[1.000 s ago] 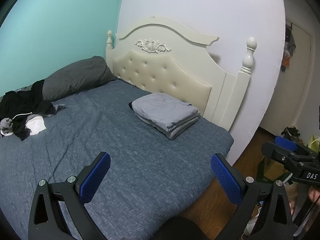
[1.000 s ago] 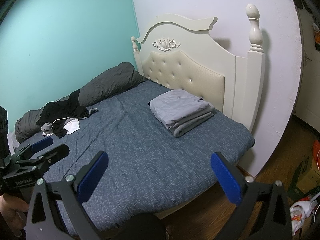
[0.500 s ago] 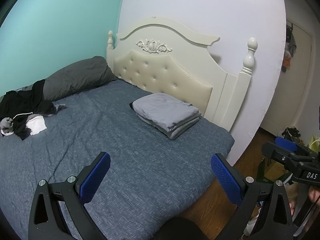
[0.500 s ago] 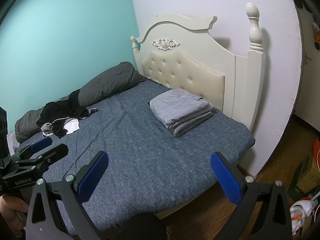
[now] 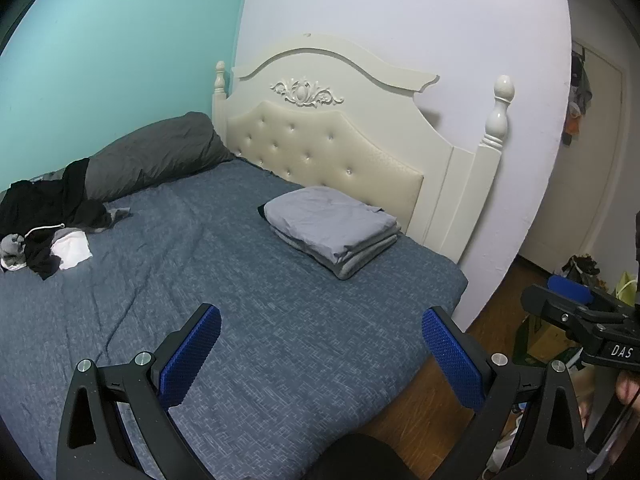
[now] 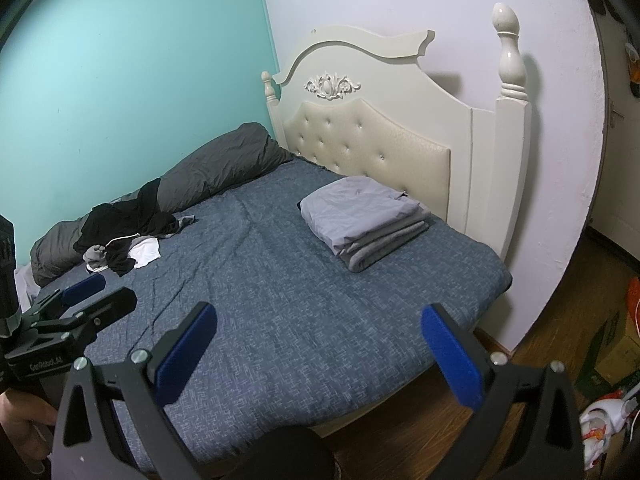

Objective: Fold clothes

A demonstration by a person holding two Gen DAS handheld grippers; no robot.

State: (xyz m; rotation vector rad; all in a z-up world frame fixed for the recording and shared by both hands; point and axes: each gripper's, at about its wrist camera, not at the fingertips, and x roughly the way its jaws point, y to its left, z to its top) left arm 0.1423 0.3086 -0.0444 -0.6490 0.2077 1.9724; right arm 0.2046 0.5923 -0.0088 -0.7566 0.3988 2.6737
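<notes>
From my feed, a teal painted wall (image 5: 100,40) fills the upper left, a pale white wall (image 5: 400,8) upper right; a cream tufted wooden headboard (image 5: 328,136) sits centre, brown wooden floor (image 6: 560,288) lower right

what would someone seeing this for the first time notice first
Probably the neat stack of folded grey clothes on the blue bedspread, near the cream tufted headboard. Next, the messy pile of black and white clothes at the far side, beside a dark grey pillow along the teal wall. Up close, the left gripper and right gripper both hang open and empty over the bed's near edge.
</notes>
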